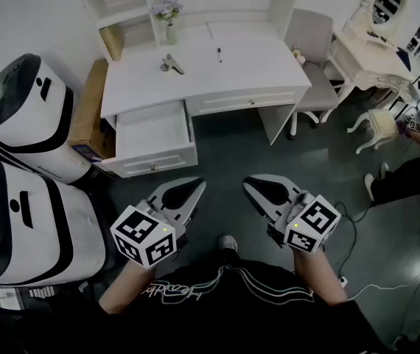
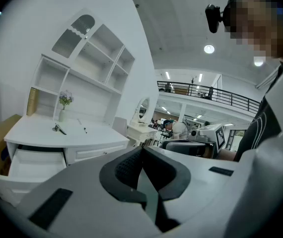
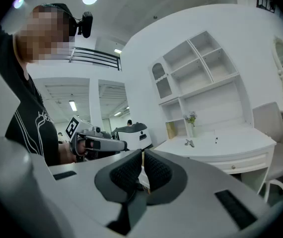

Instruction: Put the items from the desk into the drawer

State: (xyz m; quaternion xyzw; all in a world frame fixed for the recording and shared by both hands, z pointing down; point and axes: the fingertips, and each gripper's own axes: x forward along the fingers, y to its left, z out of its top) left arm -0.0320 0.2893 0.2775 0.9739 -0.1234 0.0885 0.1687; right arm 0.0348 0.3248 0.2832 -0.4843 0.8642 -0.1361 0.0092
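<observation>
- Desk (image 1: 254, 68): white, with a shelf hutch along its back edge; everything below is placed off it.
- Left-hand drawer (image 1: 153, 133) of the desk is pulled out; the part of its floor in view is bare white. The drawer to its right (image 1: 247, 100), under the desk top, is closed.
- Pen (image 1: 219, 54) lies on the desk top near the middle, toward the hutch.
- Small grey metal tool (image 1: 171, 65) lies on the desk top left of the pen, apart from it. Can't tell what kind of tool.
- Vase of pale flowers (image 1: 167, 19) stands upright at the back of the desk, behind the tool, against the hutch.
- Left gripper (image 1: 194, 189): in front of the desk, well short of it, over the dark floor and roughly in line with the open drawer. Jaws pressed together, nothing between the pads.
- Right gripper (image 1: 254, 186): beside the left one, same stand-off from the desk, angled toward it. Jaws closed to a hairline gap, nothing pinched.
- Grey chair (image 1: 312, 39) sits at the desk's right end.
- Cardboard box (image 1: 92, 113) sits against the desk's left side, behind the open drawer.
- Two white machines with black trim (image 1: 26, 116) stand left of the desk.
</observation>
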